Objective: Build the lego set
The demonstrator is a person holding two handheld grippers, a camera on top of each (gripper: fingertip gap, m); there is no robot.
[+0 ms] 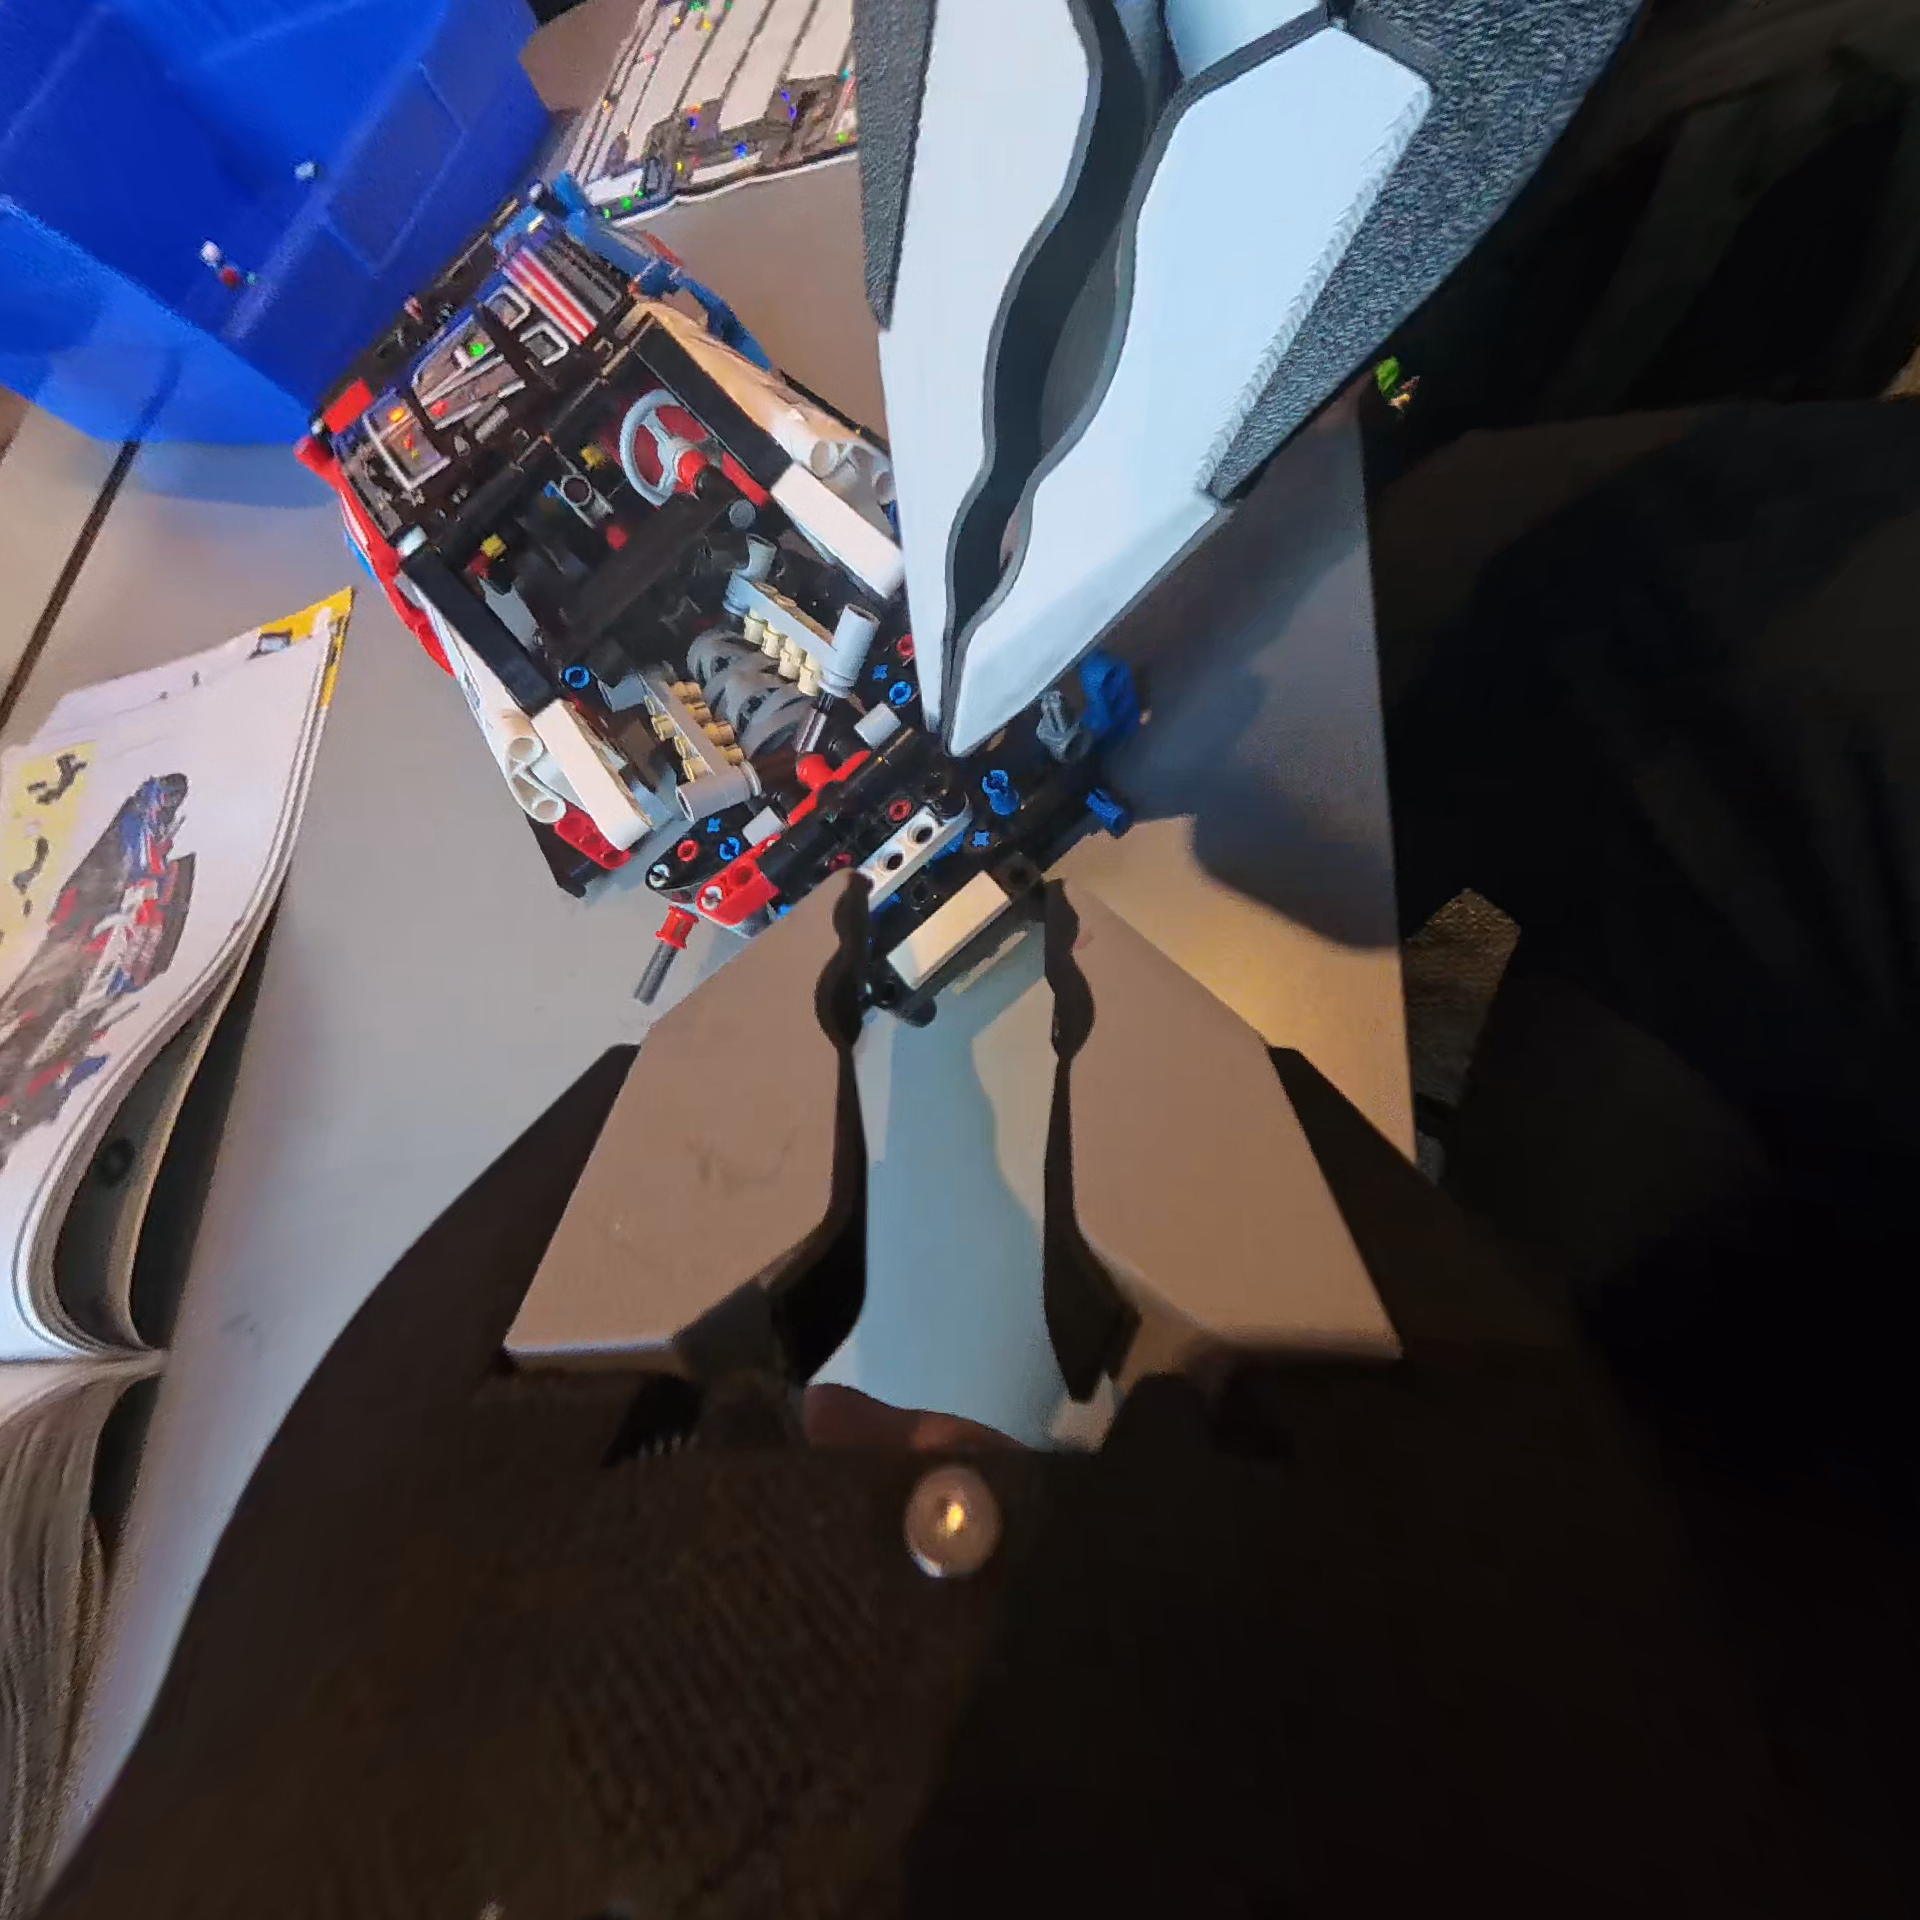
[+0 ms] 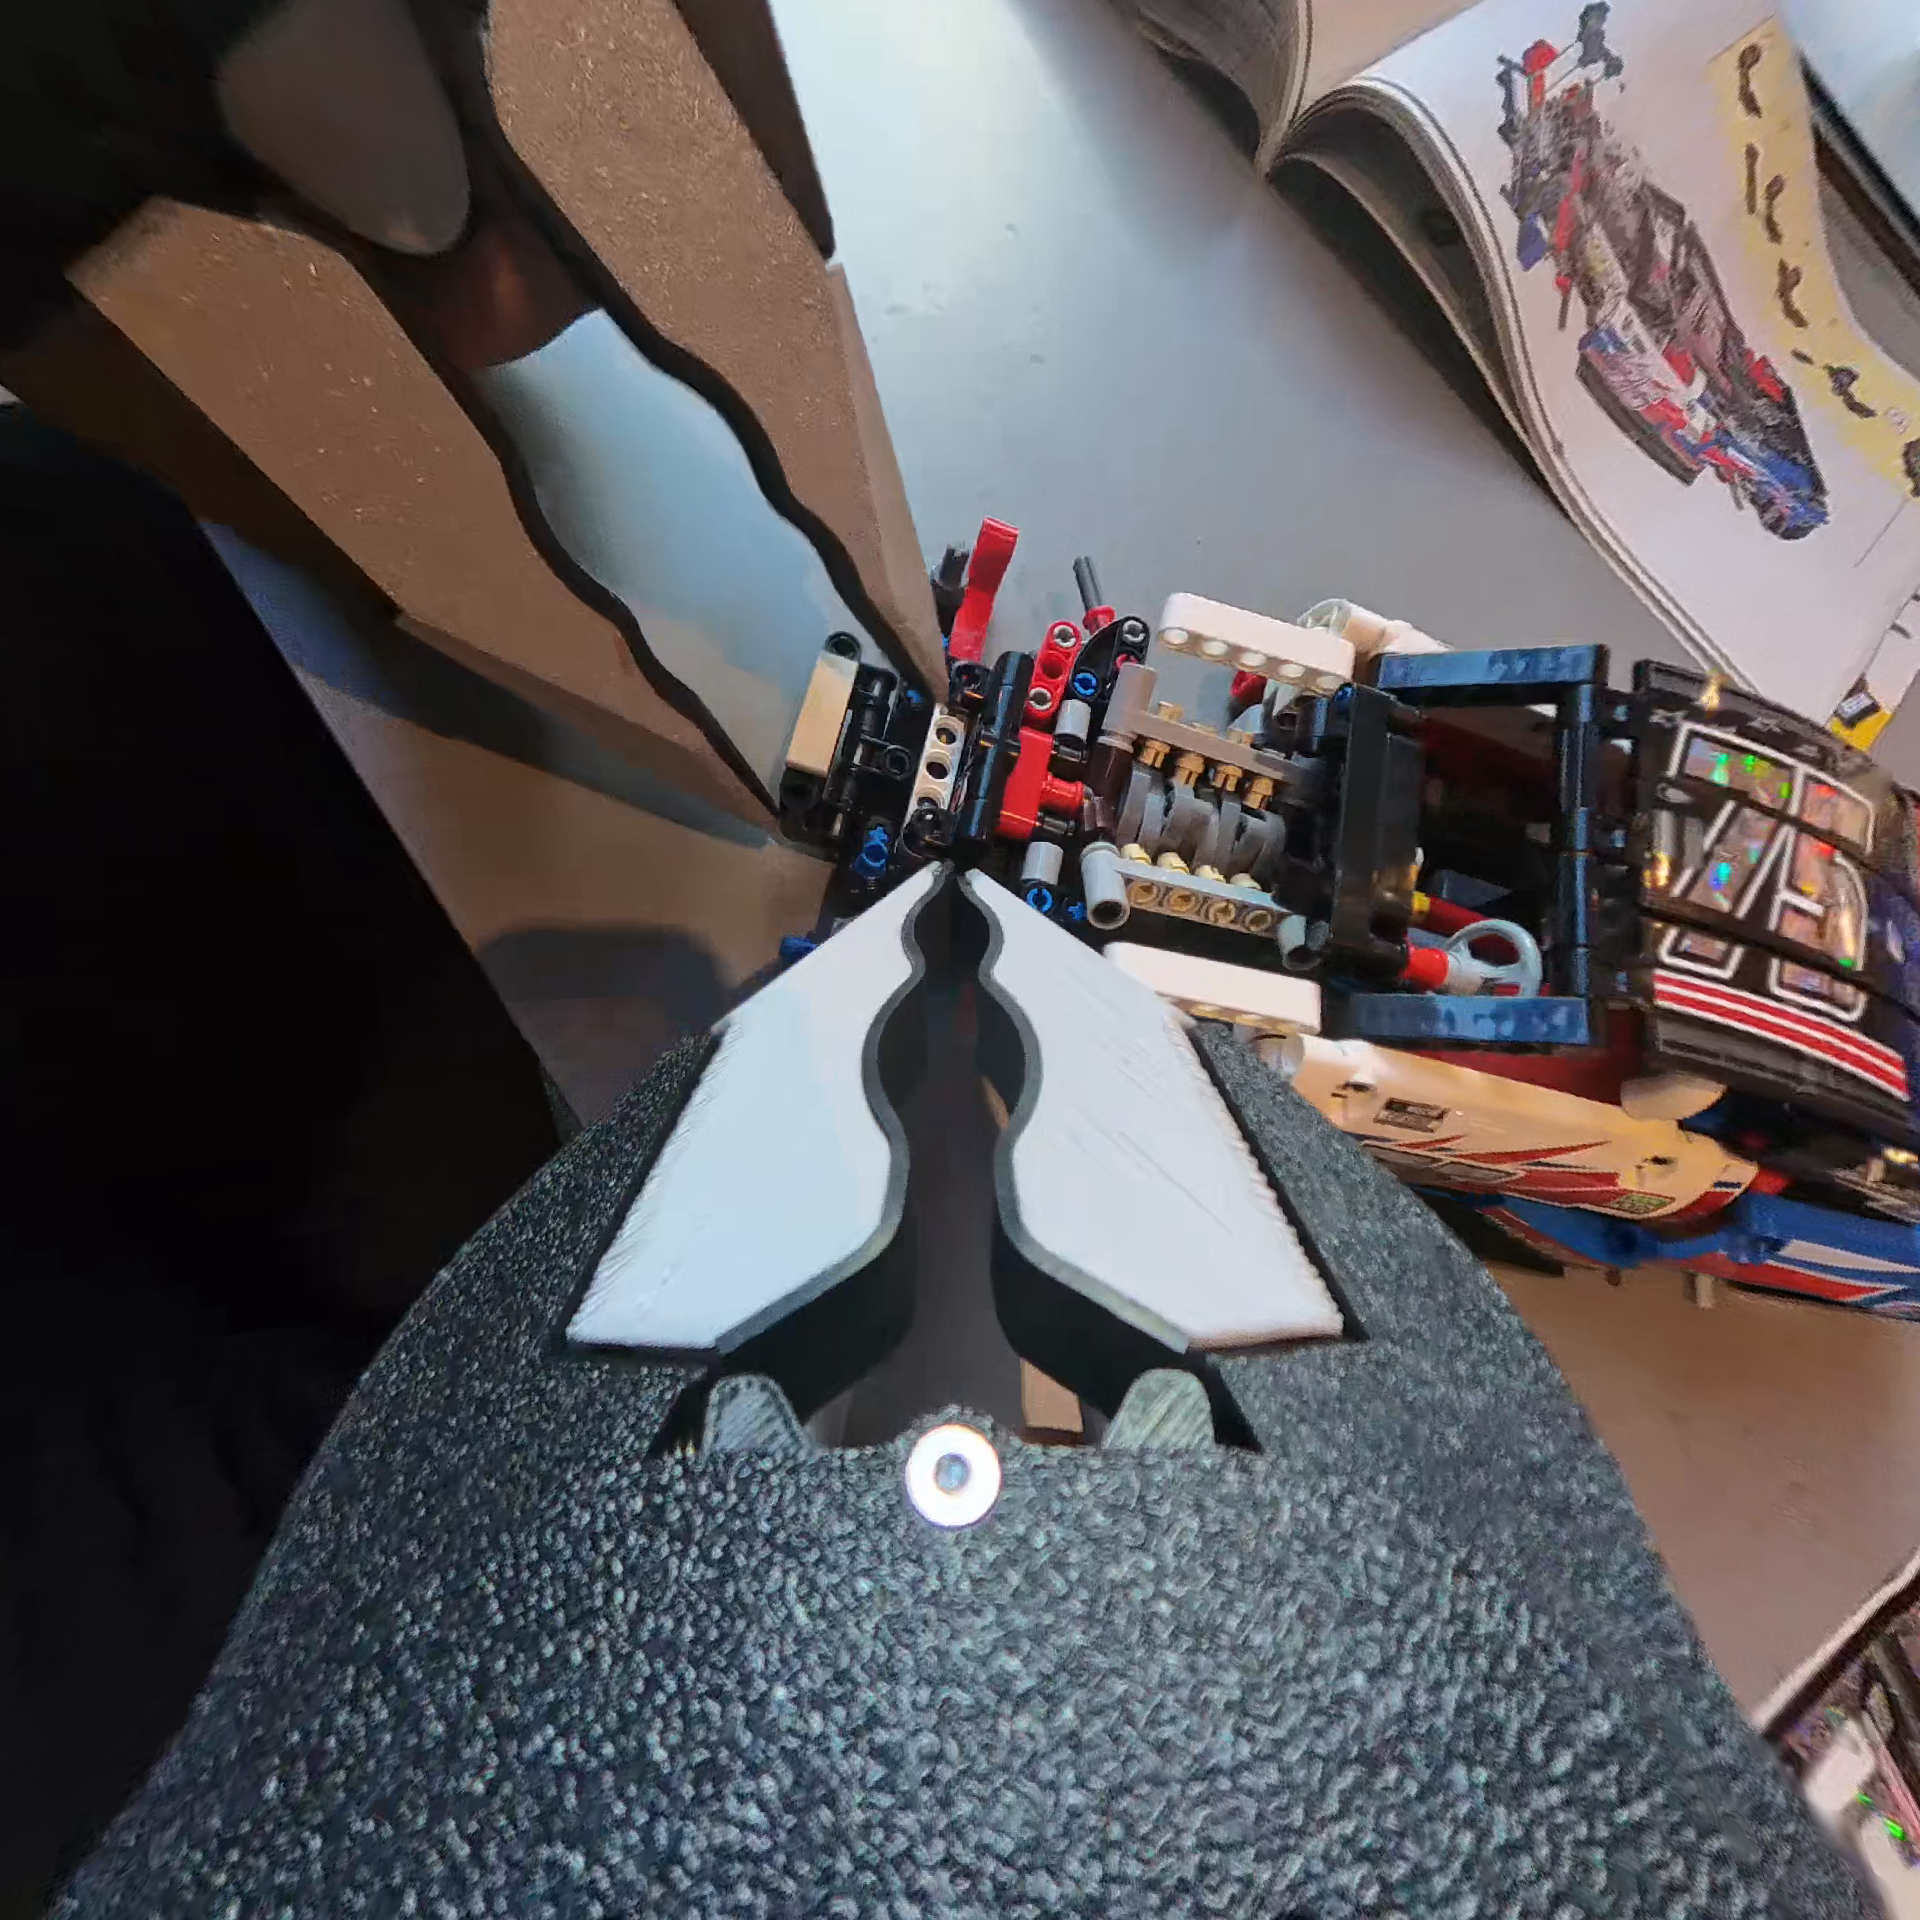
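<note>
The left hand-held gripper [image 1: 951,914] pinched the toy car's [image 1: 623,582] end, steadying it on the tabletop [image 1: 436,1039], while the right hand-held gripper [image 2: 951,871], fingertips nearly pressed together, apparently seated a small piece.

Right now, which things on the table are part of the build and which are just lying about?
In the job:
- lego car, half built
- left gripper, jaws around the car's end frame
- right gripper, tips nearly closed at the car's end frame
- open instruction book

Lying about:
- blue bin
- sticker sheet
- grey table
</note>
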